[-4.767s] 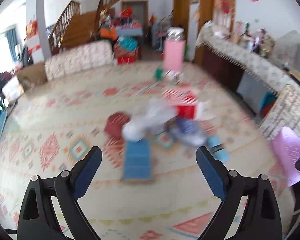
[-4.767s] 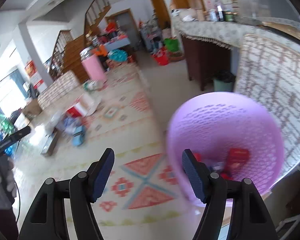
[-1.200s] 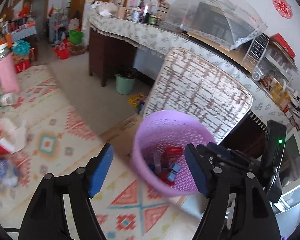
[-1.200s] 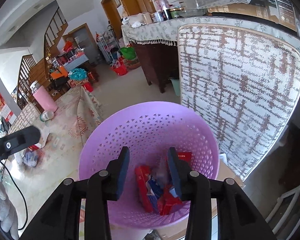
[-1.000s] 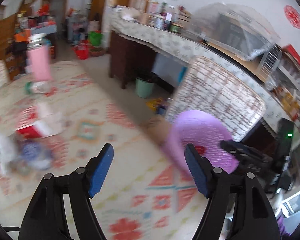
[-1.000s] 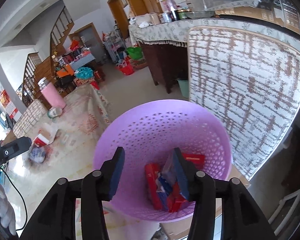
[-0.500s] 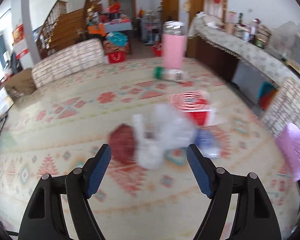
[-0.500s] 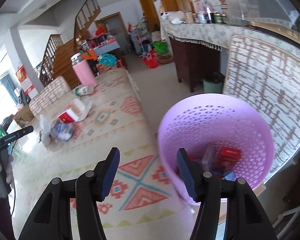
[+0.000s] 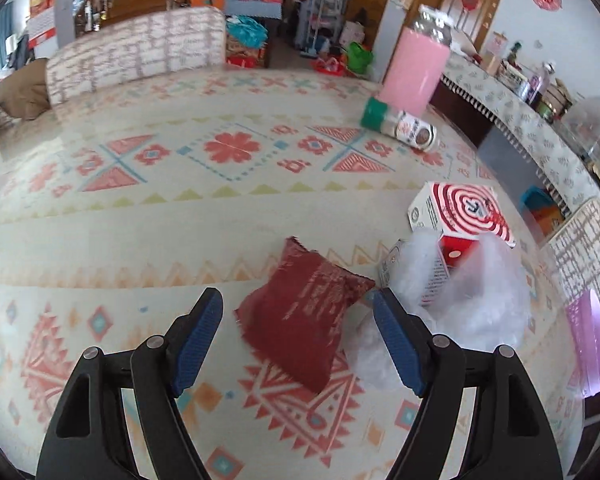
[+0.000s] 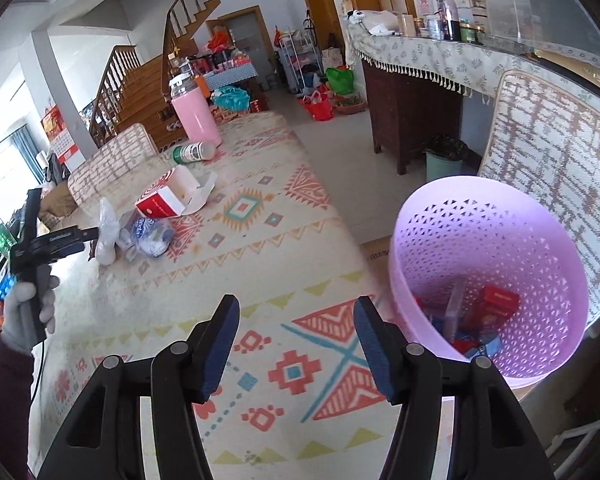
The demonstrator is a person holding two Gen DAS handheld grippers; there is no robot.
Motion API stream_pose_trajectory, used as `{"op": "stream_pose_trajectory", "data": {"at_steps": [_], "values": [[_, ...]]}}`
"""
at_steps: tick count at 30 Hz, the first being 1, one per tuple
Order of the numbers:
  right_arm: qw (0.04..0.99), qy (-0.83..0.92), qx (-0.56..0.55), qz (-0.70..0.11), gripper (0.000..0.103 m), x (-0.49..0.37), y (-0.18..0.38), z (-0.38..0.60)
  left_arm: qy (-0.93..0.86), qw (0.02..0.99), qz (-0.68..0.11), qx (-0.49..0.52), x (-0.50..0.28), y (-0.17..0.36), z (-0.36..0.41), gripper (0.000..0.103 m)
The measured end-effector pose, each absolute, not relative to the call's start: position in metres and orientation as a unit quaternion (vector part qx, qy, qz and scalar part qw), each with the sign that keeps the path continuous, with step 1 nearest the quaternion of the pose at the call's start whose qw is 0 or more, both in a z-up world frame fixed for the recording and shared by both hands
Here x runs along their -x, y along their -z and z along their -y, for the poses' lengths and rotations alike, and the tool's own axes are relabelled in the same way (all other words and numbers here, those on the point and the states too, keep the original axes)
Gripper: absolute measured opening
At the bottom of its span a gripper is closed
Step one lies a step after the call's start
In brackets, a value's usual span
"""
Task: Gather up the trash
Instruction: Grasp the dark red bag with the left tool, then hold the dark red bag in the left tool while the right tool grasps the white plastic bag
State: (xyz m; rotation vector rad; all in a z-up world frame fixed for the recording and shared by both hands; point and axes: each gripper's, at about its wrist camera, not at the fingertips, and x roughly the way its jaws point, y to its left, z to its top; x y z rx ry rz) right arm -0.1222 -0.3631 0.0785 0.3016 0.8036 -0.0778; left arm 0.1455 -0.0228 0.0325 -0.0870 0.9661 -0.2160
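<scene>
Left gripper (image 9: 298, 336): jaws apart, empty, over red packet (image 9: 304, 314). Right gripper (image 10: 296, 344): apart, empty. Risk: flat packet slipping the pinch.

Two black plastic grippers, matte and angular. The left gripper (image 9: 298, 334) carries ribbed blue pads (image 9: 196, 336) on its fingers, silver screws on the black linkage arms. The right gripper (image 10: 296, 344) has matching navy pads (image 10: 374, 346) and round silver pivots. At the right-wrist view's left edge: a grey-gloved hand (image 10: 26, 310), dark maroon sleeve (image 10: 4, 404), thin black cable (image 10: 38, 372).
</scene>
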Motion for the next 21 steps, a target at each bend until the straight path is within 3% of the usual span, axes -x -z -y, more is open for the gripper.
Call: {"op": "stream_pose_trajectory", "data": {"at_steps": [1, 4, 21], "values": [[0.908, 0.036, -0.144, -0.392, 0.064, 0.121, -0.077, 0.36, 0.107, 0.875, -0.47, 0.044, -0.148, -0.028, 0.026, 0.076], [0.906, 0.028, -0.14, -0.398, 0.064, 0.117, -0.075, 0.353, 0.109, 0.866, -0.485, 0.058, -0.148, -0.022, 0.026, 0.039], [0.896, -0.133, -0.104, -0.411, 0.065, 0.046, -0.077, 0.229, 0.087, 0.88, -0.454, 0.106, -0.037, -0.054, -0.003, 0.037]]}}
